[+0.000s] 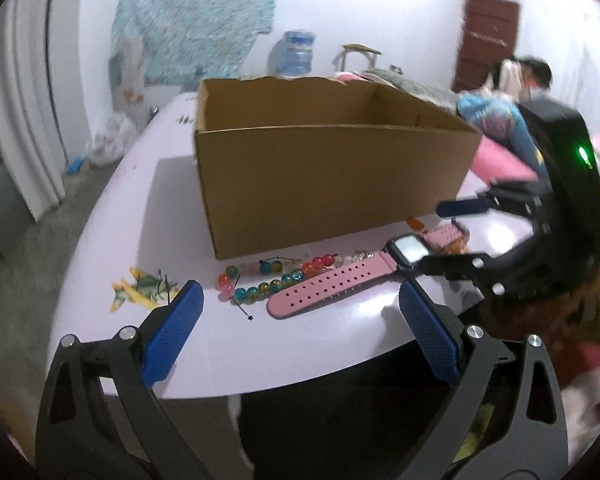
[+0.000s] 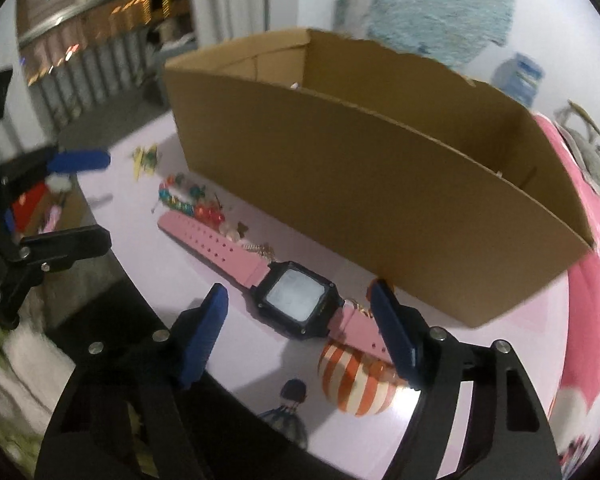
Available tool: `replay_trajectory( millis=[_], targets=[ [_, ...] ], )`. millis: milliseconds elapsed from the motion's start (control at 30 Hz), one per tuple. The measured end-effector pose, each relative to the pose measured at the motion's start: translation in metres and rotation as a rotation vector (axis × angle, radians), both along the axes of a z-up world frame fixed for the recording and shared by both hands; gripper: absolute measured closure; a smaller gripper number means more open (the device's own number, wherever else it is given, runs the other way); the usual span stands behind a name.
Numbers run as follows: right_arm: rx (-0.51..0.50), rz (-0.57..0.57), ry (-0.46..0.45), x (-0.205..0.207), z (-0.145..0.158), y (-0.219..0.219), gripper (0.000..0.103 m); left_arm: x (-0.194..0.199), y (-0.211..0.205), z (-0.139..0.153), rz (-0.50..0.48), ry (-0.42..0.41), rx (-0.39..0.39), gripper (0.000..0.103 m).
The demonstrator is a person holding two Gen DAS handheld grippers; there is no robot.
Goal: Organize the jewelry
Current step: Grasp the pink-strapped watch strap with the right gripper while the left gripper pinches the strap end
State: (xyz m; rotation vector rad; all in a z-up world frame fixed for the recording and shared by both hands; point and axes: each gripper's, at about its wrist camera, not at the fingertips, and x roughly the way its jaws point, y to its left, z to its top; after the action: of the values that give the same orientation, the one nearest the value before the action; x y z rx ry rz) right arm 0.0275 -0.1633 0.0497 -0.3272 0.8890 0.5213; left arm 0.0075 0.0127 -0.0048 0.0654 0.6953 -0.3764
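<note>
Lying on the table: a pink-strapped watch (image 2: pixel 292 300) with a black square case, flat near the front edge, its long strap running toward the bead bracelet.
Watch position: it is sitting just in front of the cardboard box's long front wall, apart from it, with the screen facing up.
Right gripper (image 2: pixel 300 330): it is hanging over the watch with its jaws apart — the case is lying between the blue pads, and neither pad is pressing on it; the short strap is passing under the right-hand finger.
Left gripper (image 1: pixel 300 312): it is hovering at the table's front edge with its jaws wide and nothing between them, pointing at the loose end of the pink strap.
Bead bracelet (image 1: pixel 266 276): its coloured glass beads are lying beside the strap, between it and the box wall, touching or nearly touching the strap.
Cardboard box (image 1: pixel 324 176): it is standing open-topped behind the jewelry; what it is holding cannot be told.
Table (image 1: pixel 324 344): its pale lilac top is carrying printed pictures — a striped balloon is showing under the right gripper.
</note>
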Motion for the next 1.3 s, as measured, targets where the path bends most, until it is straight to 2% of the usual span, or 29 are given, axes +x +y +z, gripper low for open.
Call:
replay_trajectory(
  millis=[133,200,233,267,333,400,500,667,800,900,1067,1233,1300],
  targets=[
    [-0.056,0.084,0.037,0.006,-0.009,0.007,0.040,0.001,-0.009,-0.005,-0.036,-0.012,0.048,0.009],
    [-0.099,0.119,0.057,0.009,-0.014,0.010,0.043,0.001,-0.012,-0.006,-0.061,-0.024,0.060,0.016],
    [-0.113,0.132,0.065,0.009,-0.017,0.011,0.049,0.001,-0.015,-0.007,-0.076,-0.027,0.074,0.027],
    [-0.129,0.142,0.076,0.011,-0.019,0.012,0.050,0.002,-0.018,-0.008,-0.085,-0.023,0.083,0.031],
    [-0.132,0.157,0.084,0.012,-0.020,0.010,0.050,0.004,-0.022,-0.011,-0.112,-0.008,0.096,0.039],
    [-0.126,0.171,0.101,0.014,-0.019,0.009,0.051,0.005,-0.025,-0.012,-0.128,-0.004,0.109,0.041],
    [-0.095,0.184,0.141,0.020,-0.016,0.002,0.052,0.004,-0.034,-0.013,-0.158,-0.024,0.156,0.041],
    [0.031,0.173,0.250,0.037,-0.011,-0.019,0.052,0.001,-0.054,-0.018,-0.217,-0.071,0.283,0.042],
    [0.094,0.169,0.309,0.049,-0.010,-0.028,0.052,0.002,-0.070,-0.028,-0.241,-0.078,0.381,0.054],
    [0.126,0.169,0.328,0.052,-0.009,-0.034,0.052,0.004,-0.074,-0.031,-0.232,-0.077,0.400,0.063],
    [0.175,0.150,0.322,0.052,-0.011,-0.038,0.052,0.008,-0.076,-0.031,-0.218,-0.059,0.381,0.083],
    [0.199,0.114,0.266,0.048,-0.009,-0.036,0.052,0.009,-0.080,-0.028,-0.202,-0.082,0.378,0.094],
    [0.191,0.079,0.240,0.047,-0.008,-0.035,0.051,0.008,-0.079,-0.026,-0.199,-0.080,0.369,0.096]
  ],
)
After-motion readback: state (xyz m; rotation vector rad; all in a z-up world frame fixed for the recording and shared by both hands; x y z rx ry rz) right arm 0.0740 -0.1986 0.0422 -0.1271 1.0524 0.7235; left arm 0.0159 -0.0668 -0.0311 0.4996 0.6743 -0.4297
